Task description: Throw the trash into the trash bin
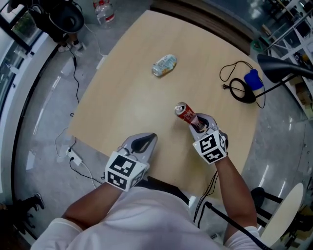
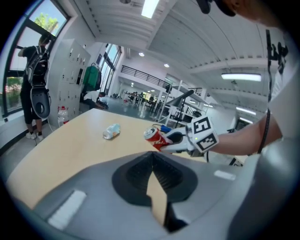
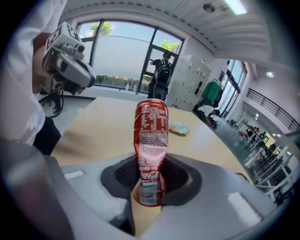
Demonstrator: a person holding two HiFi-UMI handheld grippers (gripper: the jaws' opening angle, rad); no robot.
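A dented red soda can (image 1: 187, 113) sticks up out of my right gripper (image 1: 198, 122), held above the right front of the wooden table (image 1: 122, 107). In the right gripper view the can (image 3: 151, 140) is pinched at its crumpled lower half between the jaws of that gripper (image 3: 150, 176). A second crushed, pale can (image 1: 164, 65) lies on its side at the far middle of the table, also seen as the pale can (image 2: 111, 131) in the left gripper view. My left gripper (image 1: 145, 140) hovers at the table's near edge, jaws together on nothing (image 2: 152, 159). No trash bin shows in any view.
A coiled black cable with a blue plug (image 1: 246, 84) lies at the table's right side, under a black desk lamp (image 1: 279, 68). A water bottle (image 1: 103, 11) and a power strip (image 1: 74, 156) sit on the floor. A person (image 2: 35, 93) stands by the windows.
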